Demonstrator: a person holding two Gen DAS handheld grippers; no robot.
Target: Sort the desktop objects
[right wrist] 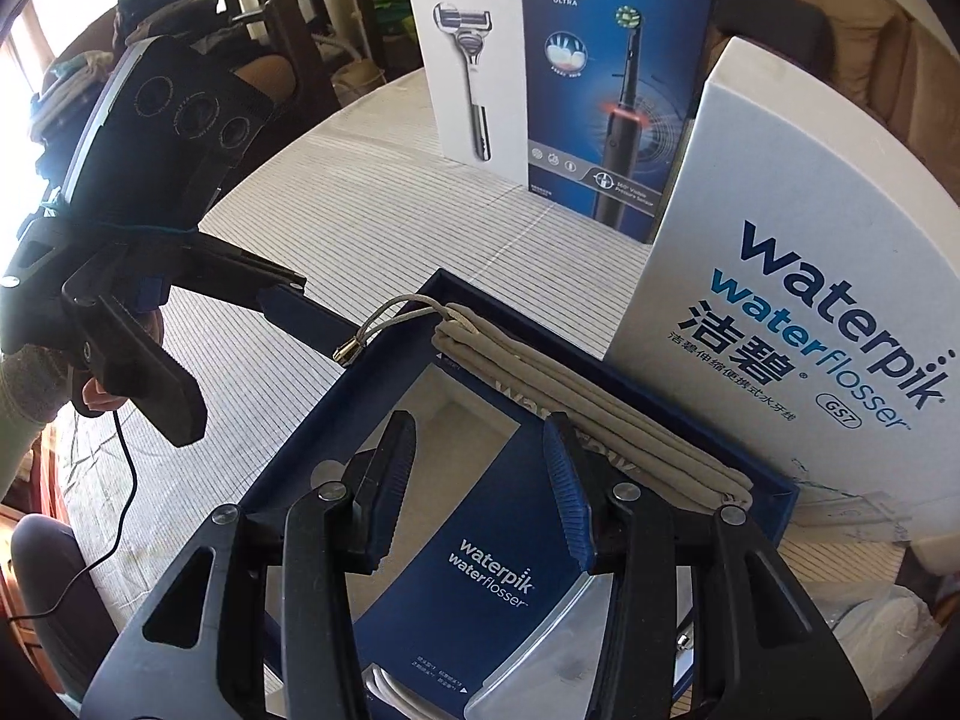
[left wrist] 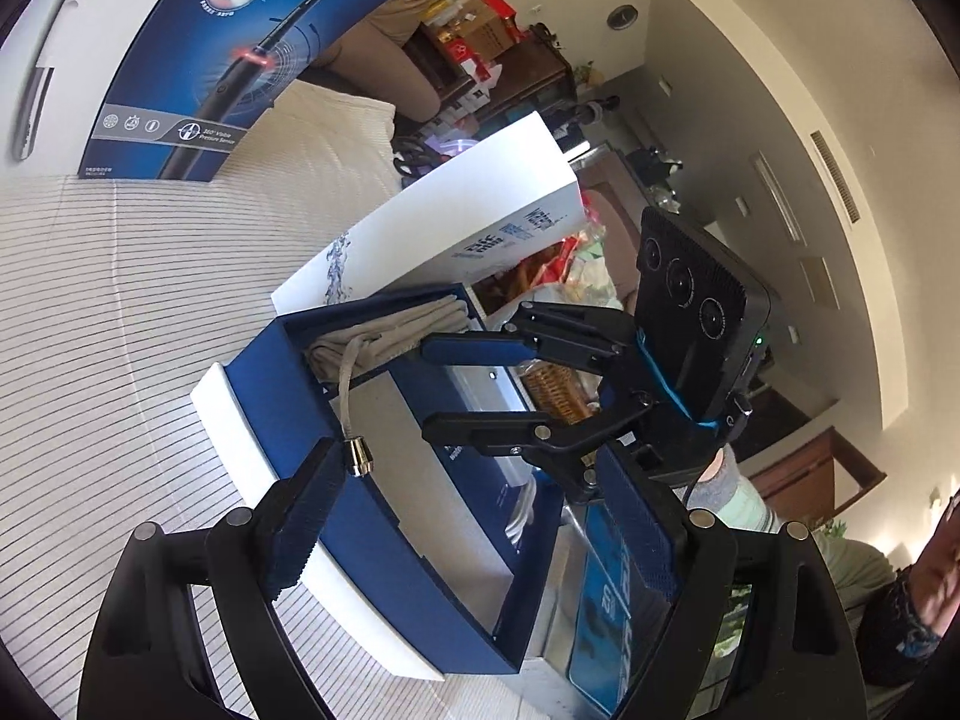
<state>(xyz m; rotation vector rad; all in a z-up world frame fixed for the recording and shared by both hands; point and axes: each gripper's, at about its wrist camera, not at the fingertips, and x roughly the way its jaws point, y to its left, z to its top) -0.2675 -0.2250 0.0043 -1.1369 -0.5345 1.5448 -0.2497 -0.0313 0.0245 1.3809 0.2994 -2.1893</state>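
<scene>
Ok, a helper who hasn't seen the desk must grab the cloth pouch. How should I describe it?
Find the tall white Waterpik lid standing on the striped tablecloth. Before it lies an open navy box. The pouch is the folded beige cloth along its far wall, with a metal-tipped drawstring.

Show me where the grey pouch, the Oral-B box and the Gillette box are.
grey pouch (right wrist: 600, 396): right wrist view, middle of the folded fabric.
Oral-B box (right wrist: 612, 90): right wrist view, centre of the front panel.
Gillette box (right wrist: 474, 60): right wrist view, front panel at the razor picture.
</scene>
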